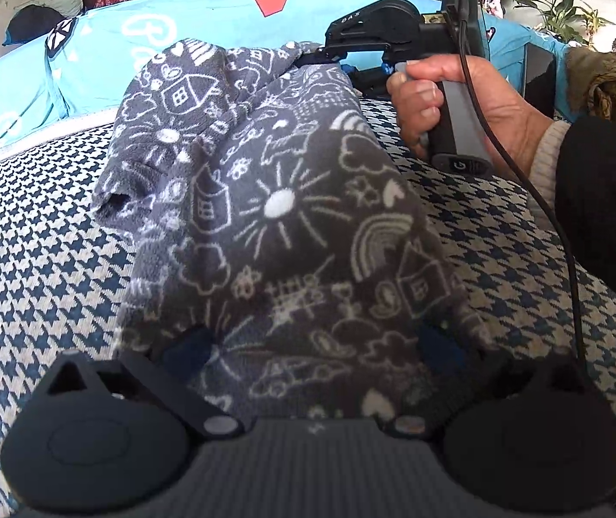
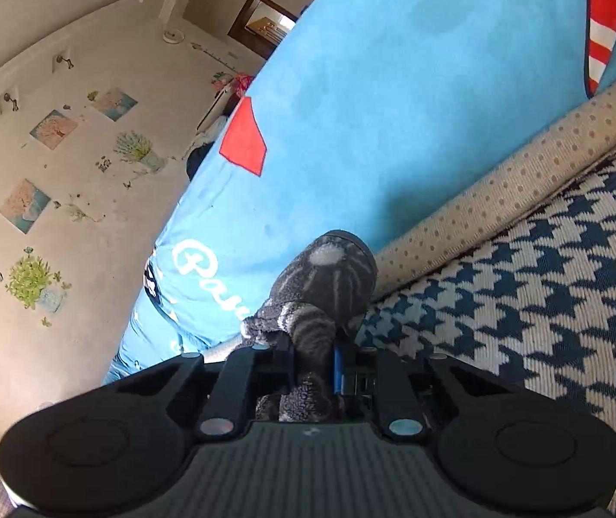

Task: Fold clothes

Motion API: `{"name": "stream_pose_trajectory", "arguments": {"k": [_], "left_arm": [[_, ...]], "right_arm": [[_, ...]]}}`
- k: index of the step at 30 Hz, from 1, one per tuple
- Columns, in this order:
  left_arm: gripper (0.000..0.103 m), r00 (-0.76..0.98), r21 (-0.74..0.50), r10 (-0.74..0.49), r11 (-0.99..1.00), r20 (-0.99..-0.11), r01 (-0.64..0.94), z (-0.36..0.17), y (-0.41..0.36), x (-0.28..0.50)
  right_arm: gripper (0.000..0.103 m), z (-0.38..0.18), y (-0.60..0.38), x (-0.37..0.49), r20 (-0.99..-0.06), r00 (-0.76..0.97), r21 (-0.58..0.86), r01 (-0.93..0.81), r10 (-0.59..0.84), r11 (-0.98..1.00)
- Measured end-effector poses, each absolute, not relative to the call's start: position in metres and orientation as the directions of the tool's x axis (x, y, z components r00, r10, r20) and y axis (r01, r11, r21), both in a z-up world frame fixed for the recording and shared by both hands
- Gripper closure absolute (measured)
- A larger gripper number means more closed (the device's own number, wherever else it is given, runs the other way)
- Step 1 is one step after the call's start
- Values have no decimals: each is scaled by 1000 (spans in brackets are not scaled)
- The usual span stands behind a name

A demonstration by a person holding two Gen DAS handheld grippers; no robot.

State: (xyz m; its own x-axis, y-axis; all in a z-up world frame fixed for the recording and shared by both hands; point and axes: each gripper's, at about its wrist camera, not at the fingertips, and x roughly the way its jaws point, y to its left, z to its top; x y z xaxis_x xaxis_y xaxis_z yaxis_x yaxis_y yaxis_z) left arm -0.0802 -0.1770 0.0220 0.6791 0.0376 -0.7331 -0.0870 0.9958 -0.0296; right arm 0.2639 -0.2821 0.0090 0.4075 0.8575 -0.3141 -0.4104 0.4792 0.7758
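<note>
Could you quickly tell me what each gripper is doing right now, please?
Left gripper: open, with the grey patterned garment lying between its fingers.
Right gripper: shut on a bunched edge of the same garment.

Blue cushion walls off houndstooth seat.

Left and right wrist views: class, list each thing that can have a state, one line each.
Grey doodle-print garment: bunched, lying on the houndstooth cover.
Left claw: wide open, garment between its fingers.
Right claw: shut on the garment's edge.
Blue cushion: leaning upright behind.
</note>
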Motion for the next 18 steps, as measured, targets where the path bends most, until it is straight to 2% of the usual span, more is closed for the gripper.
{"name": "stream_pose_trajectory", "arguments": {"k": [7,11,15,18], "left_arm": [[0,676,-16,34,998,-736,-68,23,-180,-87],[0,677,-17,28,998,-736,-60,24,-182,-94],[0,677,-19,21,998,-735,-52,24,-184,-95],[0,678,-18,18,999,-735,-46,25,-185,-96]], "right_arm": [[88,29,-267,260,-293,448,766,-418,845,488],[88,52,-258,249,-300,475,663,-520,827,539],[88,61,-256,246,-261,446,678,-547,856,492],[88,67,-252,244,-252,438,638,-595,863,488]]}}
